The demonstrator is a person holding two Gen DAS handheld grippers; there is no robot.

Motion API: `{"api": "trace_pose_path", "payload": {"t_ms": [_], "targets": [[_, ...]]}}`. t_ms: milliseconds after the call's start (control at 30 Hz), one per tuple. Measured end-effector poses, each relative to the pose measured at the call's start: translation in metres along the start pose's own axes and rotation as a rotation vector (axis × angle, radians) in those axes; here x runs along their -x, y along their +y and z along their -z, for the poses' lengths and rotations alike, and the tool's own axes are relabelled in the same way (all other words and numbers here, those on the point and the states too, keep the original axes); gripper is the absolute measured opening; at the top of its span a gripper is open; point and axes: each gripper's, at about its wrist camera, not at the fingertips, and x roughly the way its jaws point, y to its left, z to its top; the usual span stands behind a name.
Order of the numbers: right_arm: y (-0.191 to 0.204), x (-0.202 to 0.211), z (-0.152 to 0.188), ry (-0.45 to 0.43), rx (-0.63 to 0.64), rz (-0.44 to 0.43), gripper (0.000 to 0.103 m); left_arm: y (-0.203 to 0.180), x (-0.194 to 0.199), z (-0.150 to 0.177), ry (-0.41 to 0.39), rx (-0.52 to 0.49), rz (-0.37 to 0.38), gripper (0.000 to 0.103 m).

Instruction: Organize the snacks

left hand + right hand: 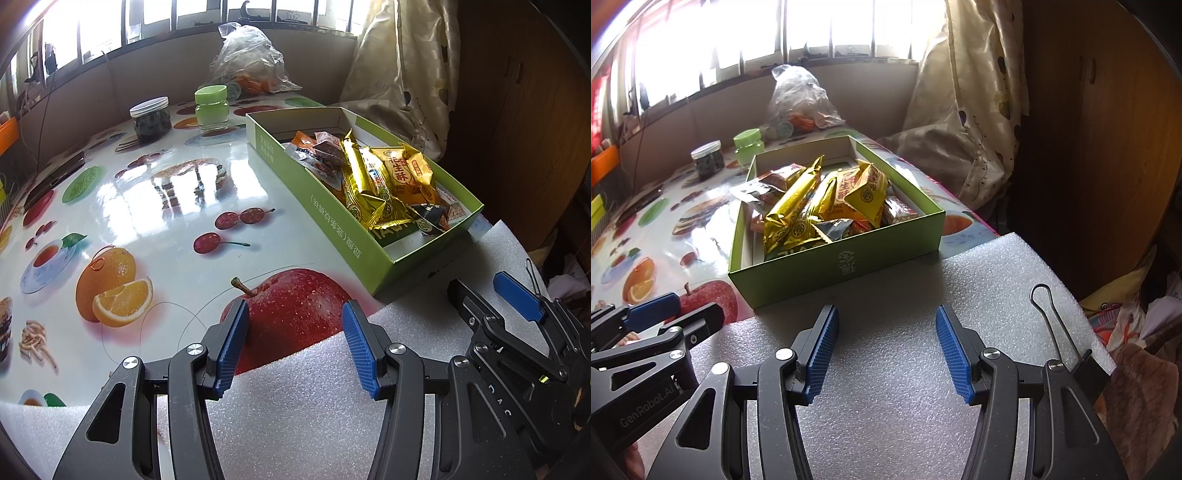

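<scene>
Green box (pixel 827 266) on the bench (pixel 155 206) holds the snacks (pixel 812 206) — at 12 o'clock from the right gripper (pixel 886 347). Left gripper (pixel 295 347) beside it over foam (pixel 905 387) — both jaws spread, empty.

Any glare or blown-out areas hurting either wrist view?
Left wrist: window glare reflects off the glossy tablecloth, washing out its print mid-table; the snack box reads fine. Right wrist: the window is blown out to white, with glare streaks on the gold wrappers; fisheye bending at both edges.
</scene>
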Motion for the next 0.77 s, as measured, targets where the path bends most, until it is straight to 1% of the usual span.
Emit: {"api": "trace_pose_path", "payload": {"t_ms": [767], "targets": [[0.0001, 0.001, 0.002, -0.003, -0.001, 0.001, 0.055, -0.0002, 0.0002, 0.0005, -0.001, 0.0, 0.0, 0.054]]}}
